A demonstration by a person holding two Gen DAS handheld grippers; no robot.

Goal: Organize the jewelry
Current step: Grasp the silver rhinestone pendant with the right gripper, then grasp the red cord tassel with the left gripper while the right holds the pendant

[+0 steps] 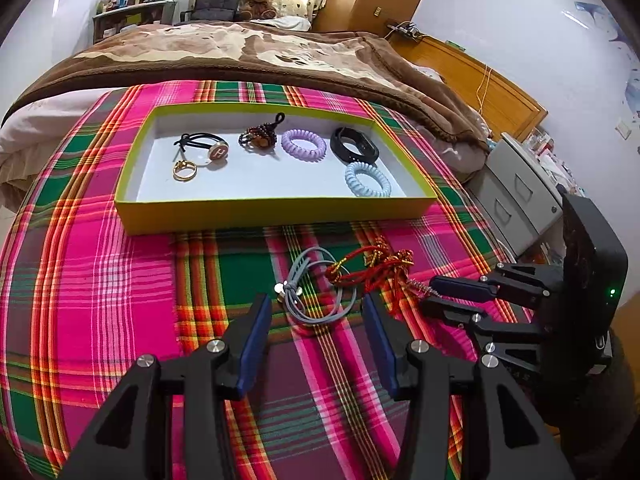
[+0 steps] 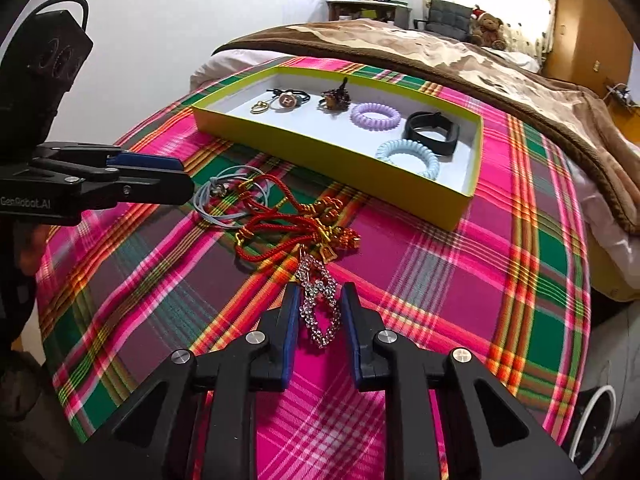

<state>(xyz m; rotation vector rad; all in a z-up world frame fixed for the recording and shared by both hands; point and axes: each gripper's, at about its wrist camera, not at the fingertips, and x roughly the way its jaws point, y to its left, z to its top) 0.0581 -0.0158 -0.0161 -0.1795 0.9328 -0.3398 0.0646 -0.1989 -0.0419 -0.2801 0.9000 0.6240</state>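
A yellow-green tray (image 1: 276,211) (image 2: 332,148) on the plaid cloth holds several pieces: a gold ring (image 1: 185,170), a hair tie with an H charm (image 1: 217,153), a beaded piece (image 1: 259,136), a purple coil tie (image 1: 303,145), a black band (image 1: 354,145) and a blue coil tie (image 1: 368,179). In front lie a grey hair tie (image 1: 316,296) (image 2: 228,200) and a red cord bracelet (image 1: 376,268) (image 2: 296,224). My left gripper (image 1: 316,308) is open around the grey tie. My right gripper (image 2: 320,300) (image 1: 430,294) is partly closed around a rhinestone piece (image 2: 318,304); contact is unclear.
The plaid cloth (image 1: 100,280) covers the bed end; a brown blanket (image 1: 240,52) lies beyond the tray. A grey drawer cabinet (image 1: 516,200) stands at the right. A wooden headboard (image 1: 472,76) and a teddy bear (image 1: 258,2) are far back.
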